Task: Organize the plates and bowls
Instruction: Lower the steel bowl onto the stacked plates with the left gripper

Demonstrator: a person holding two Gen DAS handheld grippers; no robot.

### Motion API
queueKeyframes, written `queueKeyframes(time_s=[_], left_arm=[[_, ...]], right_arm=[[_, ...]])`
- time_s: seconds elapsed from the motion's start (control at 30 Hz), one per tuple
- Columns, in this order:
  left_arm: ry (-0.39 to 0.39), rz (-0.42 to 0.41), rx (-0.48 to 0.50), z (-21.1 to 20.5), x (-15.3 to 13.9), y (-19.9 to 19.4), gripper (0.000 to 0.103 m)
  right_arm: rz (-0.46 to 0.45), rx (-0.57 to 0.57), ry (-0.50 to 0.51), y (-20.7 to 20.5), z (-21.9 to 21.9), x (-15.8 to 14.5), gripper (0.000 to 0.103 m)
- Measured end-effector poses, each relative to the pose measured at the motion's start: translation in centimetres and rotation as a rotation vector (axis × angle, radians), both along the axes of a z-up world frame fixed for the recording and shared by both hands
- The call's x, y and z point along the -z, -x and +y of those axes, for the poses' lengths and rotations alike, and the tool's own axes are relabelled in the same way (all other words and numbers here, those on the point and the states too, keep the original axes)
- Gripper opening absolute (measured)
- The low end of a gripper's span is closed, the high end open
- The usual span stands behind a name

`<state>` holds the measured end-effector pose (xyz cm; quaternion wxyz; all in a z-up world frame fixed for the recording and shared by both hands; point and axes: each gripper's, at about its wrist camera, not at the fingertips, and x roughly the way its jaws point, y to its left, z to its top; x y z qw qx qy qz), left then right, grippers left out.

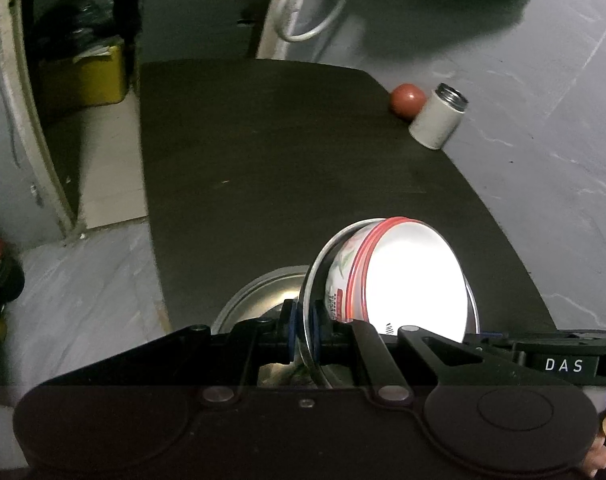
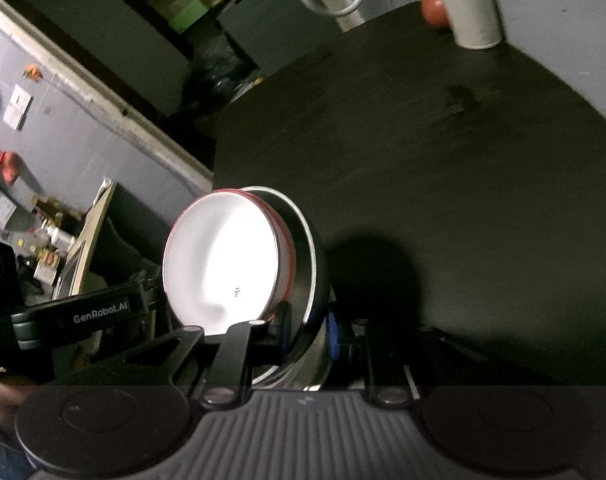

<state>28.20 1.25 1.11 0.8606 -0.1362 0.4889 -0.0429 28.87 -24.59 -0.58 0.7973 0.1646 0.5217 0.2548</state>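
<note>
The dark table (image 1: pixel 263 160) fills most of what I see from both wrists, its bare top running away from me toward the grey marbled floor (image 1: pixel 543 60). Above it I have a steel bowl (image 1: pixel 308 280) lifted and tipped on edge, with a white bowl with a red rim (image 1: pixel 415 276) nested inside it, its glaring white inside facing the cameras. In the left wrist view a second steel dish (image 1: pixel 259 292) lies on the table just behind the lifted pair. My left gripper (image 1: pixel 301 330) is clenched on the steel bowl's rim, blue pads pressed on either side of the thin metal. My right gripper (image 2: pixel 307 332) is clamped on the opposite rim of the same steel bowl (image 2: pixel 303 248), with the white bowl (image 2: pixel 223 256) sitting just left of its inner finger. At the table's far edge stands a white canister (image 1: pixel 437 120) with a metal threaded neck, and touching it is a red ball (image 1: pixel 407 101).
</note>
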Motion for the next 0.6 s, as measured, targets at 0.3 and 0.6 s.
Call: queueKeyframes(time_s=[0.3, 0.6], left_arm=[[0.004, 0.037, -0.046, 1.6, 1.1, 1.2, 0.006], [0.009, 0.069, -0.064, 2.1, 2.0, 1.3, 0.006]], right_arm=[[0.031, -0.071, 0.018, 0.0, 2.5, 0.6, 0.020], [0.062, -0.102, 0.037, -0.3, 3.5, 1.1, 0.020]])
